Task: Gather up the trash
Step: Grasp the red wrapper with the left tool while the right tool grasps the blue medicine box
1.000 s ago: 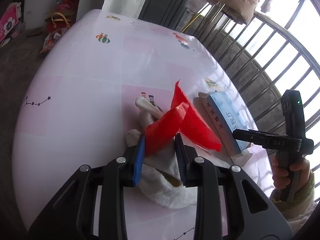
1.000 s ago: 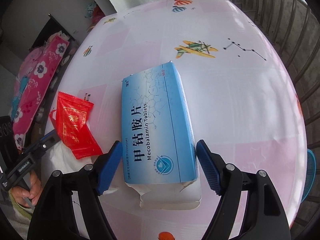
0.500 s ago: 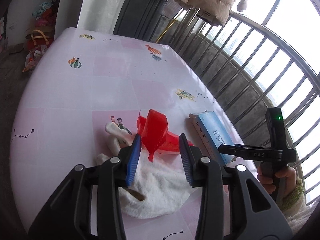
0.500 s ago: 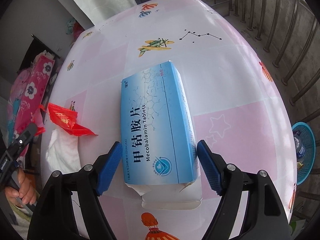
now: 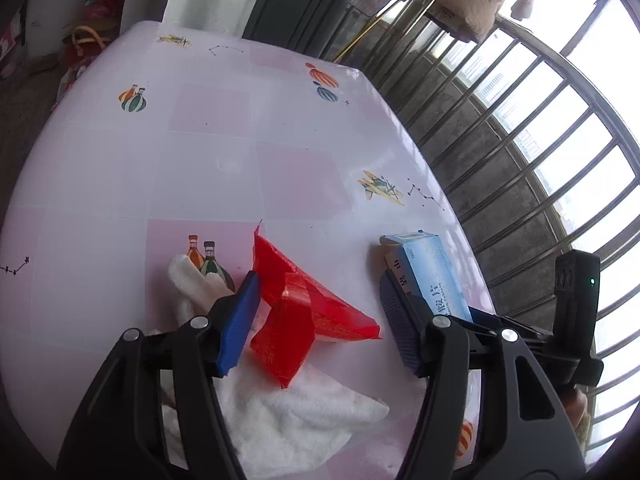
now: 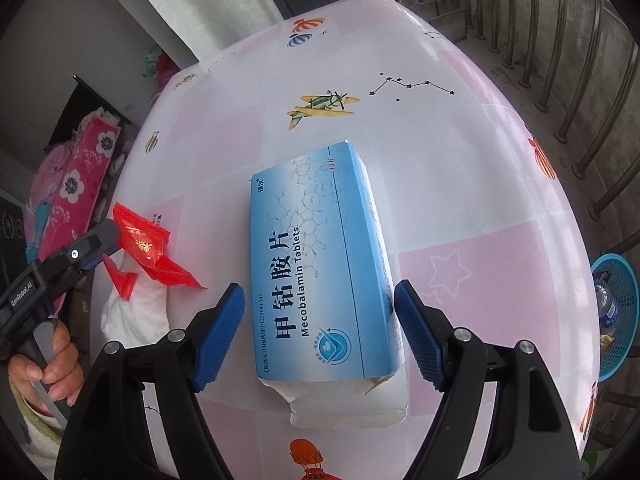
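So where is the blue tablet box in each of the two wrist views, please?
Left wrist view: the blue tablet box lies at the right, seen end-on, beyond the right finger of the open left tool.
Right wrist view: it fills the centre, flat on the table between the fingers of the open right tool.
Shared landmark: the red wrapper, left of the box in both.

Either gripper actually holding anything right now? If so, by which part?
Nothing held. Left gripper is open around the red wrapper; right gripper is open, straddling the blue tablet box.
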